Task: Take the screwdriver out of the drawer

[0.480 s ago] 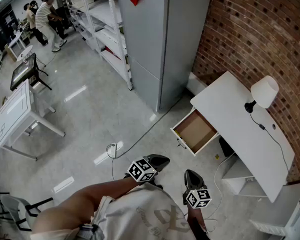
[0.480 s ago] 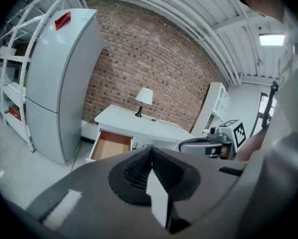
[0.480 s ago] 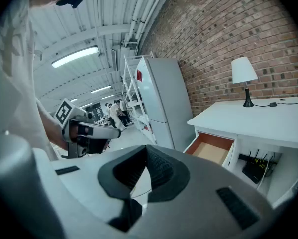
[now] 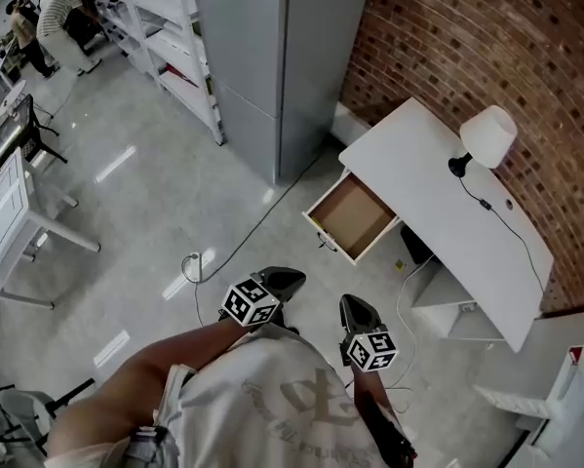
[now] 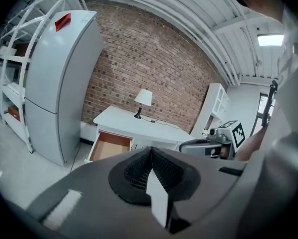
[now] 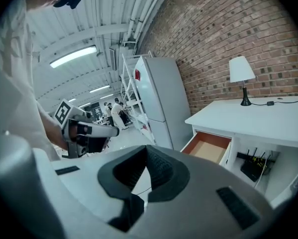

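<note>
The wooden drawer stands pulled out of the white desk, and its brown bottom looks bare; I see no screwdriver in any view. The drawer also shows far ahead in the left gripper view and in the right gripper view. My left gripper and right gripper hang side by side over the floor, well short of the drawer. In both gripper views the pads meet with nothing between them: left gripper, right gripper.
A grey fridge stands left of the desk, against the brick wall. A white lamp sits on the desk, and a router under it. A cable runs across the floor. Shelving racks and tables stand at the left.
The desk and open drawer have shifted left and up in the head view and look slightly nearer. Both grippers keep the same pose, shut.
</note>
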### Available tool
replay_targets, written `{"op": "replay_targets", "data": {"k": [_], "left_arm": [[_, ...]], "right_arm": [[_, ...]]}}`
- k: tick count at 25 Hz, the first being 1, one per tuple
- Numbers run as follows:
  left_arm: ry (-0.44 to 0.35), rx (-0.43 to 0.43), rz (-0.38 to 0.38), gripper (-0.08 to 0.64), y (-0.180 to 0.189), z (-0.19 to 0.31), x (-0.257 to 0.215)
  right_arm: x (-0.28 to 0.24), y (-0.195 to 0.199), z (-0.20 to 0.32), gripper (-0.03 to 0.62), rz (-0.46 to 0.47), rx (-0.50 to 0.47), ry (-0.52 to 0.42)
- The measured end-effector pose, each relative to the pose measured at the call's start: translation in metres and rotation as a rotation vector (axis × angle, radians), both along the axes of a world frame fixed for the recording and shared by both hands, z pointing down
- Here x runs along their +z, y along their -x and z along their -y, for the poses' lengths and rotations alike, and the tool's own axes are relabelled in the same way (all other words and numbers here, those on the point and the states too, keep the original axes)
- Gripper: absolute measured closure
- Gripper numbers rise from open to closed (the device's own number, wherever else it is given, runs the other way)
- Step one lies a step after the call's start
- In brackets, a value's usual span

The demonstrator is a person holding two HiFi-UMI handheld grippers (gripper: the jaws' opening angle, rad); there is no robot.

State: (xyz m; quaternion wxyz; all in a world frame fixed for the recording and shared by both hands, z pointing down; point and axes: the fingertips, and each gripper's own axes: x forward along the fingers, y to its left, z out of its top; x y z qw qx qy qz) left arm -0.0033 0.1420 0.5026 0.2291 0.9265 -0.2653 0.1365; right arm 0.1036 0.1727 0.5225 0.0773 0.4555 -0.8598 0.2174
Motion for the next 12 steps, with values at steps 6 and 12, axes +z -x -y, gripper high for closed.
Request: {"op": "replay_targets", "data": {"k": [6, 12], "left_arm": [[-0.006, 0.007, 0.004, 0.554, -0.002, 0.006, -0.003], [-0.025, 0.018, 0.006, 0.554, -0.011, 0.010, -0.010]], "right_arm": [[-0.002, -0.002, 0.003, 0.586, -0.008, 0.010, 0.000], [0.000, -0.009, 0.004, 0.584, -0.002, 0.031, 0.003]]}}
